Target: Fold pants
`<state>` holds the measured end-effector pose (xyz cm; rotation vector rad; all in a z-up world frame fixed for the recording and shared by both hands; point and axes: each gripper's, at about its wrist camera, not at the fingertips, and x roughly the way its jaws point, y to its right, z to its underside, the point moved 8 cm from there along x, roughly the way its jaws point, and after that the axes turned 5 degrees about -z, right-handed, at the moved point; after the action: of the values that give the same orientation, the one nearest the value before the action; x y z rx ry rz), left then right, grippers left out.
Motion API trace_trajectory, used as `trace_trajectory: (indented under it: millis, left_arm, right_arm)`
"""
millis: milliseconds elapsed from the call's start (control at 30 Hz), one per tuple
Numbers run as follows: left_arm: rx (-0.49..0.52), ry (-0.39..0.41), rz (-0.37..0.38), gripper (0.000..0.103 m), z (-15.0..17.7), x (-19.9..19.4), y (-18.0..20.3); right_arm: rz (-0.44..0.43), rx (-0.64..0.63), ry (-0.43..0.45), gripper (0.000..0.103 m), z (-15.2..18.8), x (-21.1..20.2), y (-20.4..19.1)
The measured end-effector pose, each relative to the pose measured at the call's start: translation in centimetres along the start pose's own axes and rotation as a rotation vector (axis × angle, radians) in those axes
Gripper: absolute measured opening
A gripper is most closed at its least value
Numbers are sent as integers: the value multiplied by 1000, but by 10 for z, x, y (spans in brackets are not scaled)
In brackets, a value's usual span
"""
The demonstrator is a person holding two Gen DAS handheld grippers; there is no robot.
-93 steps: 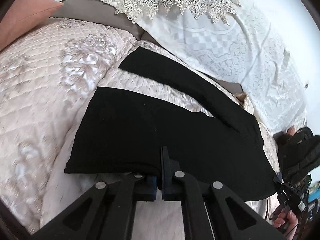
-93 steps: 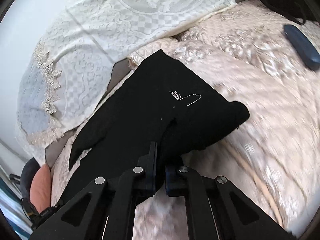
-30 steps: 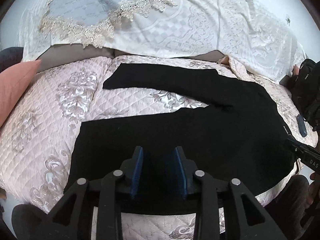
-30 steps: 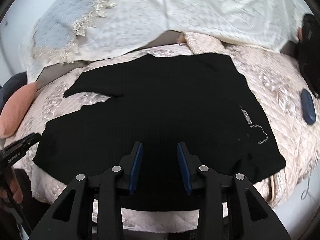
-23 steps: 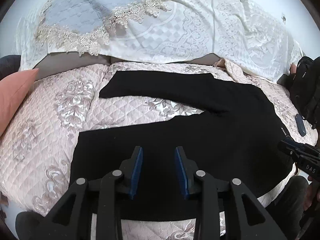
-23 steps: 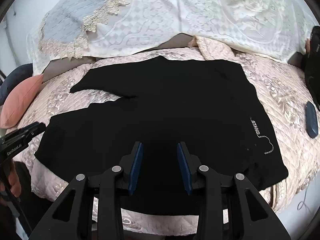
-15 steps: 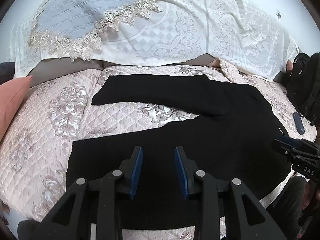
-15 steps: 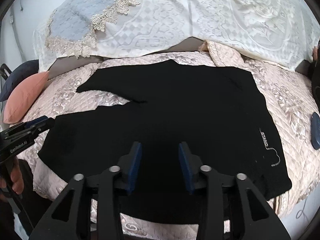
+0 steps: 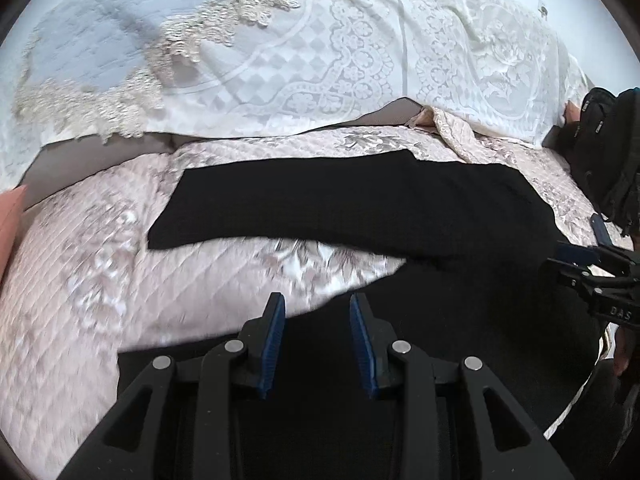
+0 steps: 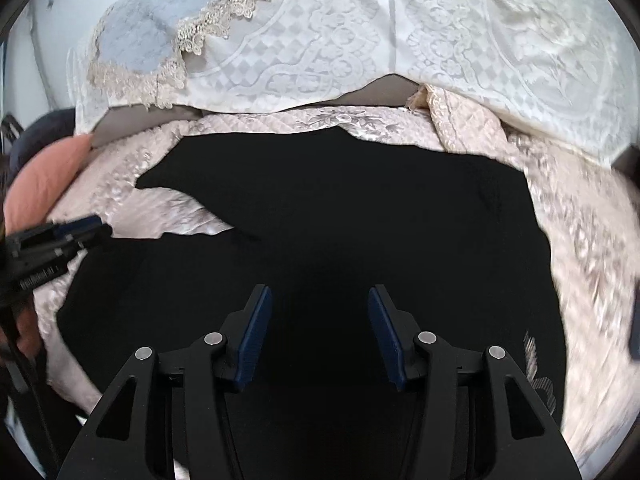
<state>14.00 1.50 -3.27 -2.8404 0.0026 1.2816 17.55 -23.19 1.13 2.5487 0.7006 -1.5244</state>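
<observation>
Black pants [image 9: 352, 204] lie spread flat on the quilted bedspread, legs apart and pointing left, waist at the right. In the right wrist view the pants [image 10: 360, 232] fill the middle. My left gripper [image 9: 318, 340] is open and empty, above the near leg and the bare quilt between the legs. My right gripper [image 10: 320, 332] is open and empty, above the seat of the pants. The right gripper also shows at the right edge of the left wrist view [image 9: 576, 258]. The left gripper shows at the left edge of the right wrist view [image 10: 80, 232].
A pink-beige quilted bedspread [image 9: 92, 272] covers the bed. White lace covers [image 9: 320, 48] lie behind it. A black bag [image 9: 608, 160] sits at the far right, a dark blue object [image 9: 599, 229] beside it. A salmon pillow [image 10: 44, 176] lies at the left.
Both grippers, shut on the pants 3 s ago, let go and now stand open. Both have moved closer and forward over the spread pants.
</observation>
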Motion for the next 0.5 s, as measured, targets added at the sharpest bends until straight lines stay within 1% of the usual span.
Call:
trace_trajectory:
  millis: [267, 433, 500]
  left_arm:
    - [44, 8, 16, 36, -47, 42, -16]
    - [109, 8, 41, 36, -77, 72, -25]
    - [121, 9, 34, 36, -87, 84, -31]
  right_arm:
    - [6, -74, -16, 51, -39, 26, 33]
    - [0, -129, -28, 51, -62, 47, 47]
    - [-2, -138, -35, 51, -72, 58, 55]
